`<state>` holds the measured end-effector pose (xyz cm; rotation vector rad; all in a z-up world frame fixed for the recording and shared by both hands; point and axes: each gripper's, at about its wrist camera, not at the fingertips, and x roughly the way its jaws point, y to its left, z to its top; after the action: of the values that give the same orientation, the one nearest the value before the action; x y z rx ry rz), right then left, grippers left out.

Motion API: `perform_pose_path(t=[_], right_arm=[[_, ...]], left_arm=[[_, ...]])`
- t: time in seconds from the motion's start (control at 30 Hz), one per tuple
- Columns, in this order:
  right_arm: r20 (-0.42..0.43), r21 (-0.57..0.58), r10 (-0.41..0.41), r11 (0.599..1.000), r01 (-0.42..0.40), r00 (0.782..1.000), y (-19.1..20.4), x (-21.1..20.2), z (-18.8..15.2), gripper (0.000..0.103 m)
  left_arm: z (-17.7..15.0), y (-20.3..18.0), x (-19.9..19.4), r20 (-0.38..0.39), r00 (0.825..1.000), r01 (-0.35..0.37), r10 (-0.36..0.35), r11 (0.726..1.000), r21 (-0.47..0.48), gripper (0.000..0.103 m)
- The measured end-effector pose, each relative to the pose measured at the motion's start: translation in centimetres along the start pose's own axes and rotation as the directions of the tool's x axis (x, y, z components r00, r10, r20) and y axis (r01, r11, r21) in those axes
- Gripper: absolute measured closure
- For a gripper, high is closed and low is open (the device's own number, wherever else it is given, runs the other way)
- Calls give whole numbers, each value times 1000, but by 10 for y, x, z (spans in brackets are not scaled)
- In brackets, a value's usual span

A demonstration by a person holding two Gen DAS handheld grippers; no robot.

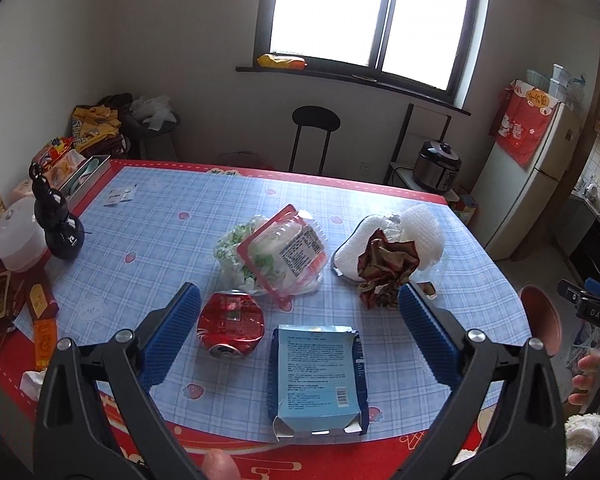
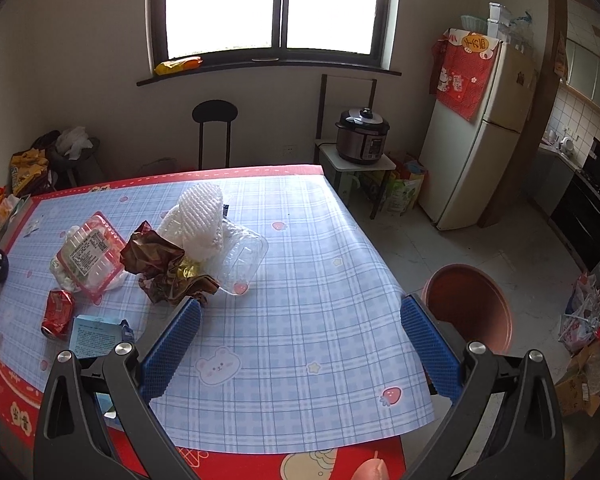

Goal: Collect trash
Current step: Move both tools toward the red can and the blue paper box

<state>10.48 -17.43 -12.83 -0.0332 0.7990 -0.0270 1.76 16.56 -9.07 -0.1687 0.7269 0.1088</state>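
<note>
Left gripper: two glossy black plastic arms, blue ribbed rubber pads on inner faces, round silver screws at pivots. Right gripper: same build, seen from own camera; black body with white "DAS" lettering visible in left view. Bare fingertip at bottom edge.

Window, black stool, rice cooker, fridge, black gourd figure, checked tablecloth
</note>
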Motion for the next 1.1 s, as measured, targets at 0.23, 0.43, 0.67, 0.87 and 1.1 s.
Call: perform_pose_path(t=[0.23, 0.43, 0.67, 0.87, 1.1], right_arm=[[-89, -137, 35, 989, -47, 995, 57, 38, -2, 5], [-114, -188, 64, 979, -85, 991, 88, 56, -4, 5], [-178, -189, 98, 973, -132, 979, 103, 81, -15, 5], [-216, -203, 91, 970, -136, 972, 111, 99, -28, 5], [-278, -189, 103, 969, -159, 955, 112, 115, -42, 5]], left_arm=[[-36, 50, 37, -92, 996, -20, 14, 998, -66, 6], [-60, 74, 72, -167, 984, 37, -61, 989, -142, 7], [-96, 71, 129, -315, 929, 145, -194, 974, -174, 20], [-117, 76, 165, -379, 880, 185, -286, 942, -281, 30], [-105, 100, 162, -336, 906, 143, -259, 931, -335, 31]])
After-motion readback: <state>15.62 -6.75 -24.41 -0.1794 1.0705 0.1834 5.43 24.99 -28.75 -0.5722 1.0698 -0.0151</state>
